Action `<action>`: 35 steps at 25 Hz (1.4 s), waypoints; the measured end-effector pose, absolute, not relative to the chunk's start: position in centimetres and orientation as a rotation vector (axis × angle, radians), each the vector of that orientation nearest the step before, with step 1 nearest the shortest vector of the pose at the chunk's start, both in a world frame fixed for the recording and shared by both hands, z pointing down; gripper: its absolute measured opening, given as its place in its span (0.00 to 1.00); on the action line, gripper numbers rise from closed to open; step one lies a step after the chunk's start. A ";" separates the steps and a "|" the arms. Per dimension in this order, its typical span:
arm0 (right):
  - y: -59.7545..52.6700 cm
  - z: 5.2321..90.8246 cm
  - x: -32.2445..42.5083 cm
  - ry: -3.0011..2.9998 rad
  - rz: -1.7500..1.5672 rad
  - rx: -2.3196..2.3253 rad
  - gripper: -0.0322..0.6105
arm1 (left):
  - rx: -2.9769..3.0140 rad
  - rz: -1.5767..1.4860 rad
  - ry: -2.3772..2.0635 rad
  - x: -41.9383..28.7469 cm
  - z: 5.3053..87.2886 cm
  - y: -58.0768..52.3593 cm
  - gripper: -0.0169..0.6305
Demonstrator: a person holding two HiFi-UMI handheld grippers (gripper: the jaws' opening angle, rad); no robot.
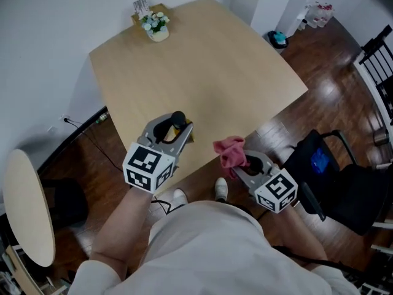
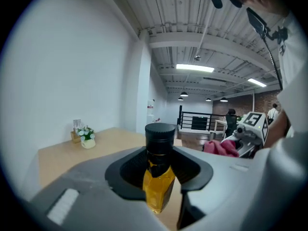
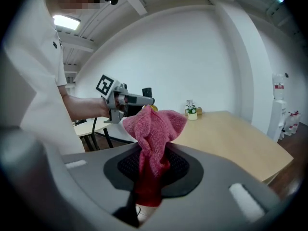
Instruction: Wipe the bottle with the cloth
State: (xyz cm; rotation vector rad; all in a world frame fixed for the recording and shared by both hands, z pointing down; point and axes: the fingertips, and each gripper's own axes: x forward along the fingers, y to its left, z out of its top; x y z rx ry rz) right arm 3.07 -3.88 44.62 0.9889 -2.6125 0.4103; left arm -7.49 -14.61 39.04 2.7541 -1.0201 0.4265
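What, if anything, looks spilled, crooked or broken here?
Nothing stands out. The left claw grips the bottle of yellow liquid with its black cap on. The right claw holds the bunched pink cloth, and no spill shows on the table. The little flower pot stands upright at the far corner.

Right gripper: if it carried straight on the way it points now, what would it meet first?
Most likely the bottle held in the left gripper, which shows just beyond the pink cloth clamped in the right gripper. Depth is unclear, so it might pass beside it toward the table.
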 end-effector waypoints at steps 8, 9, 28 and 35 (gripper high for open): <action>-5.2 44.5 8.5 -2.571 0.420 0.923 0.18 | 2.675 0.490 -1.236 -7.4 47.0 -18.3 0.26; -5.3 44.4 9.0 -2.566 0.420 0.913 0.18 | 2.668 0.508 -1.256 -7.4 47.9 -18.8 0.26; -6.2 45.1 11.5 -2.549 0.389 0.748 0.18 | 2.567 0.495 -1.444 -9.2 53.5 -21.4 0.28; -5.7 45.3 10.2 -2.608 0.371 0.706 0.18 | 2.619 0.550 -1.493 -9.9 49.8 -19.6 0.32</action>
